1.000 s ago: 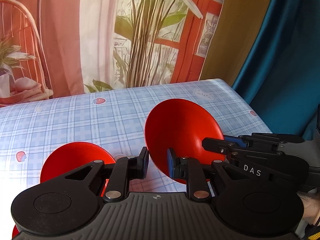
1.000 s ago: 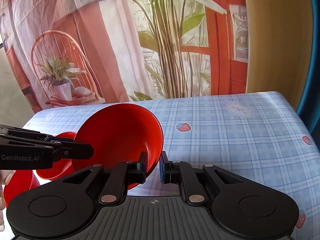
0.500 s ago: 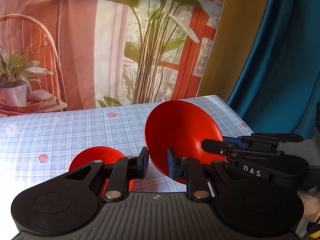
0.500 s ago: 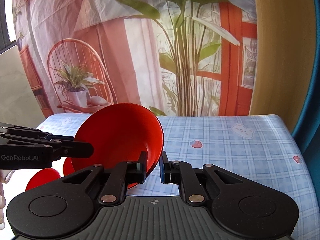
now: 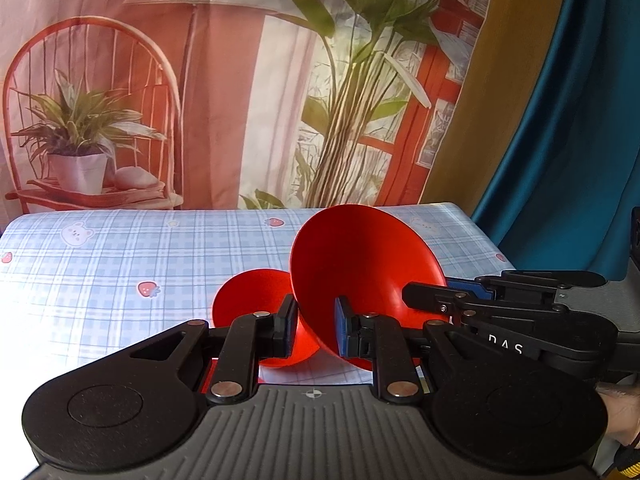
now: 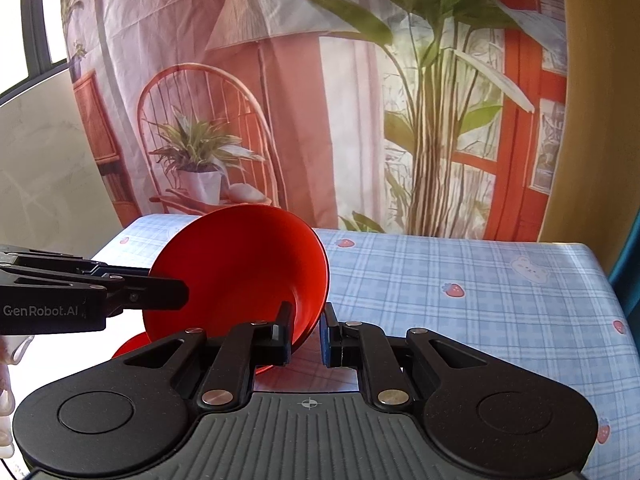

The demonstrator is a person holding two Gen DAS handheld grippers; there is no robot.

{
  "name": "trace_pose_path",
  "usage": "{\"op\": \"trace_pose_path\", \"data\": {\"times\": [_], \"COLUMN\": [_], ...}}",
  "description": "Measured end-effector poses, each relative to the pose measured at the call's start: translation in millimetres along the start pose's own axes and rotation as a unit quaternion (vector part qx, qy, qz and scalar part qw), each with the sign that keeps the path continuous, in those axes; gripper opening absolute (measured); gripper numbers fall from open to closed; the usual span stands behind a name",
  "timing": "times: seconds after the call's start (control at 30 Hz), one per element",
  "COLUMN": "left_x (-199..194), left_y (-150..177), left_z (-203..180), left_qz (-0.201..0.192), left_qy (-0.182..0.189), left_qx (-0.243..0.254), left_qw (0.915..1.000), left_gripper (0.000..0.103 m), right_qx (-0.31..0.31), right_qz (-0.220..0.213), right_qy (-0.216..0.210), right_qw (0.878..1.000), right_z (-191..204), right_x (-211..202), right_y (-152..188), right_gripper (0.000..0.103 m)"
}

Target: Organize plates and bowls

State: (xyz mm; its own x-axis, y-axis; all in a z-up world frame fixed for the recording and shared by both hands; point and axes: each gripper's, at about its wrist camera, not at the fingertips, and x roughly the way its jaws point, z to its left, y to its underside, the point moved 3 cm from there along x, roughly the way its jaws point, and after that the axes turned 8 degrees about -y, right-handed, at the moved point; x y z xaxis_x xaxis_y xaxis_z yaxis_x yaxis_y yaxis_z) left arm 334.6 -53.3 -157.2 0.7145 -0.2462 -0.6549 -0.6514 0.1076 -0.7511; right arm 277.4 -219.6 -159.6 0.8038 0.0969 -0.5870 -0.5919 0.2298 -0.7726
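Both grippers, left (image 5: 316, 330) and right (image 6: 306, 334), clamp the red bowl (image 5: 360, 276), now raised higher above the red plate (image 5: 256, 300) for stacking.

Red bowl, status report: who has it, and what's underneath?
Left gripper and right gripper both shut on the red bowl rim, bowl tilted, off the table. Second red dish on the table below. Nothing blocking.

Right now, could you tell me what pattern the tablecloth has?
The tablecloth is a pale blue and white plaid with small strawberries and bears, clearest in the right wrist view.
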Motion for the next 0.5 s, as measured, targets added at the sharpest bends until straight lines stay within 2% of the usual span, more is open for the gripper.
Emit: {"op": "trace_pose_path", "data": {"times": [0.5], "left_x": [-27.6], "left_y": [40.4], "left_z": [73.2], "left_qz": [0.023], "left_qy": [-0.034], "left_qx": [-0.05], "left_qw": [0.9979], "left_gripper": [0.021], "right_qx": [-0.022], "right_qz": [0.041], "right_qy": [-0.045], "right_qw": [0.998], "right_z": [74.3], "right_x": [42.0], "right_y": [19.2], "right_gripper": [0.012]}}
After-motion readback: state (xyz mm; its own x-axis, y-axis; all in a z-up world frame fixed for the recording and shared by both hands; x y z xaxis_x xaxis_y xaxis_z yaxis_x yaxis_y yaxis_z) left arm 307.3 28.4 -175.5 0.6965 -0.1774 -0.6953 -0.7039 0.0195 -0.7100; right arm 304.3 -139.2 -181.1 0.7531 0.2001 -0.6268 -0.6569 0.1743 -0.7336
